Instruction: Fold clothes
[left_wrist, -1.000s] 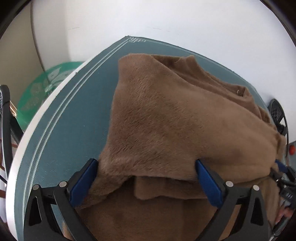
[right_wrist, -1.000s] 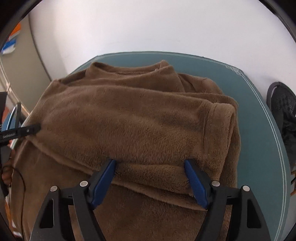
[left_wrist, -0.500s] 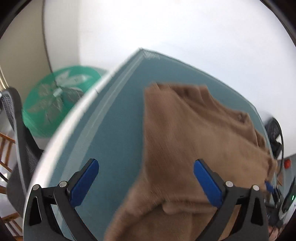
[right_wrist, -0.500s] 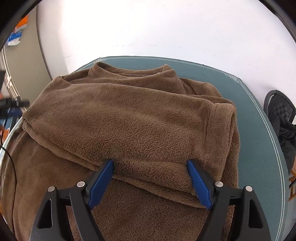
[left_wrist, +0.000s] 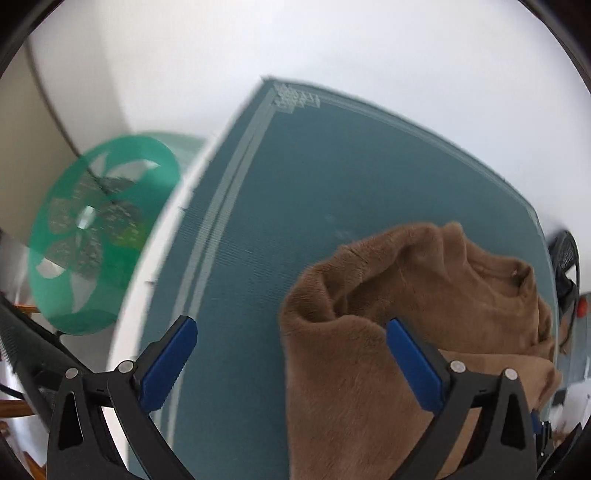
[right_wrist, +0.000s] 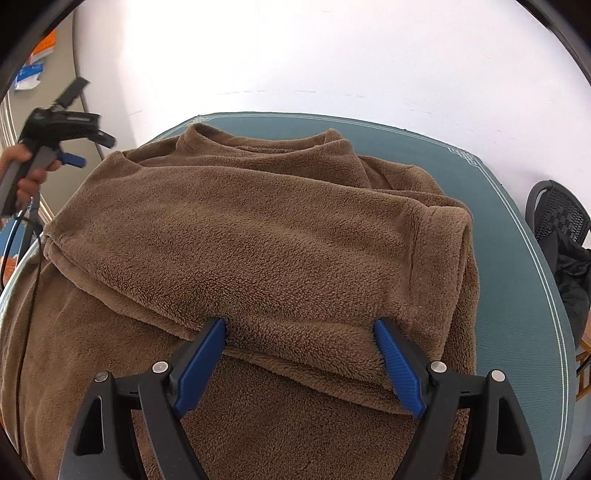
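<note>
A brown fleece garment (right_wrist: 266, 236) lies on the teal table mat (right_wrist: 517, 280), with one layer folded across its top. My right gripper (right_wrist: 299, 326) stands open low over the near edge of that folded layer, its blue pads (right_wrist: 395, 365) wide apart and touching the pile without pinching it. In the left wrist view my left gripper (left_wrist: 290, 328) is open above the mat (left_wrist: 295, 192), with the garment's left edge (left_wrist: 347, 354) below its right finger and nothing held. The right wrist view shows that left gripper (right_wrist: 70, 147) raised in a hand off the garment's far left.
A green fan (left_wrist: 96, 229) stands beyond the table's white left edge (left_wrist: 147, 266). A black mesh chair (right_wrist: 557, 214) with dark clothing on it is to the right. A thin cable (right_wrist: 31, 266) hangs at the table's left side. A white wall is behind.
My left gripper has lifted off the garment and swung left over the bare mat, still open. The right gripper has stayed in place, jaws a little wider.
</note>
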